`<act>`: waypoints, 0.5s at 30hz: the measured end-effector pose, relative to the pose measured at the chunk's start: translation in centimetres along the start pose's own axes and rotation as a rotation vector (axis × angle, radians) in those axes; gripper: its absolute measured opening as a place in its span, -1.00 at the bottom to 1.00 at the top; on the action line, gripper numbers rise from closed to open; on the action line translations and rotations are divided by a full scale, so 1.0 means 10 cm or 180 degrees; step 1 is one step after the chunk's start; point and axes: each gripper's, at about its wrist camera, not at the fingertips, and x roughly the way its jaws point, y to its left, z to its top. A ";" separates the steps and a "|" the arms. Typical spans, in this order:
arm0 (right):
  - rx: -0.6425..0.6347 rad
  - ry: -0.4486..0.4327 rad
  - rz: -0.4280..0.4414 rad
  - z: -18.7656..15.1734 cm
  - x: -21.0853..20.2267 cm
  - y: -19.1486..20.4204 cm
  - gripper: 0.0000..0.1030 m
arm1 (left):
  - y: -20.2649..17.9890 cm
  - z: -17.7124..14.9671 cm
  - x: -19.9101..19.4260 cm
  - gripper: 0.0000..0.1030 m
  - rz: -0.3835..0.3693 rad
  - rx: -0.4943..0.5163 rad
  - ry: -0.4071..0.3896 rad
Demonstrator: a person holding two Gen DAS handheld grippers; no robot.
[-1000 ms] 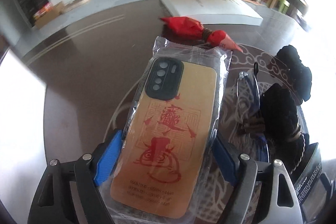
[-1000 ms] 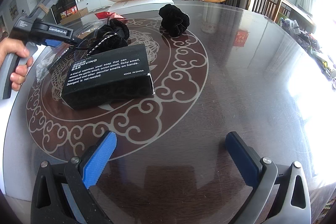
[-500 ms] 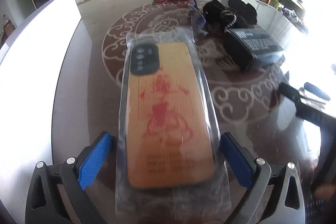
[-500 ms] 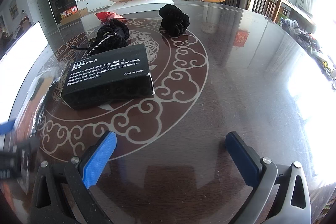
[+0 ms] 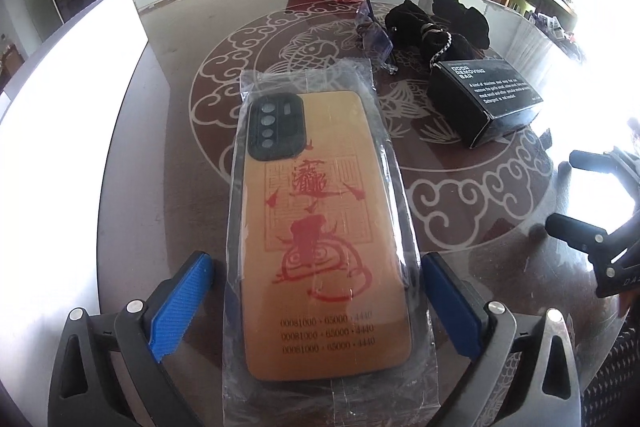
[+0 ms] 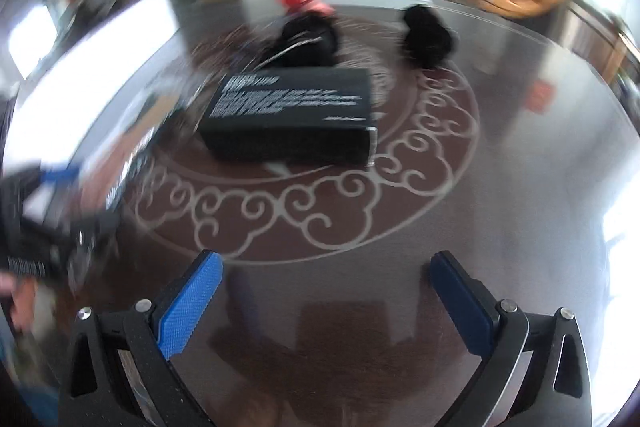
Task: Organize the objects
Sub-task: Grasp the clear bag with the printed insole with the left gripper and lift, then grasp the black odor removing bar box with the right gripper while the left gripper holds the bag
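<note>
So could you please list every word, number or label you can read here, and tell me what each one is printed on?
"ODOR REMOVING BAR": top of the black box; the smaller white lines under it are too small to read.
"00081000 · 65000 · 4440", printed three times: lower end of the bagged phone case.
Red seal-style characters and figure on that case: I cannot read them.
Right wrist view: the box's text is blurred, unreadable.

Left gripper (image 5: pixel 316 303): black plastic frame with triangular cut-outs, grey inner arms, round silver screw heads at the pivots, blue ribbed pads (image 5: pixel 180 307) on the fingers. Right gripper (image 6: pixel 324 303): same build, black frame finely dotted, silver screws, blue textured pads (image 6: pixel 188 311). In the left wrist view its black body carries white lettering, too cropped to read.
</note>
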 end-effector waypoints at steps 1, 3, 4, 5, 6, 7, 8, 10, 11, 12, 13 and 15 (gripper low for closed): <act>-0.0084 0.0078 0.0069 0.01 0.01 -0.03 1.00 | 0.00 0.01 0.01 1.00 -0.0006 0.0010 0.0001; -0.0273 0.0156 -0.0016 0.11 -0.01 -0.07 0.99 | 0.00 0.02 0.02 1.00 -0.0025 0.0030 -0.0010; -0.0433 0.0117 0.0021 0.19 -0.05 -0.06 0.99 | 0.00 0.03 0.03 1.00 -0.0033 0.0040 -0.0013; -0.0671 0.0078 0.0117 0.30 -0.11 -0.03 0.99 | 0.00 0.03 0.04 1.00 -0.0038 0.0047 -0.0023; -0.0913 0.0066 0.0131 0.41 -0.14 0.03 1.00 | 0.00 0.03 0.03 1.00 -0.0040 0.0050 -0.0035; -0.1241 0.0083 0.0077 0.55 -0.15 0.13 1.00 | 0.00 0.03 0.03 1.00 -0.0041 0.0053 -0.0046; -0.1482 0.0128 0.0026 0.64 -0.13 0.21 1.00 | 0.00 0.02 0.03 1.00 -0.0041 0.0055 -0.0059; -0.1943 0.0288 -0.0169 0.83 0.01 0.40 1.00 | 0.00 0.02 0.03 1.00 -0.0048 0.0065 -0.0071; -0.2117 0.0381 -0.0232 0.93 0.11 0.48 1.00 | 0.00 0.01 0.03 1.00 -0.0057 0.0077 -0.0069; -0.2219 0.0465 -0.0222 1.02 0.22 0.54 1.00 | 0.00 0.01 0.03 1.00 -0.0064 0.0091 -0.0059; -0.2272 0.0535 -0.0170 1.07 0.30 0.58 1.00 | 0.01 0.01 0.02 1.00 -0.0071 0.0102 -0.0046; -0.2308 0.0584 -0.0118 1.16 0.44 0.63 1.00 | 0.01 0.00 0.02 1.00 -0.0086 0.0130 -0.0031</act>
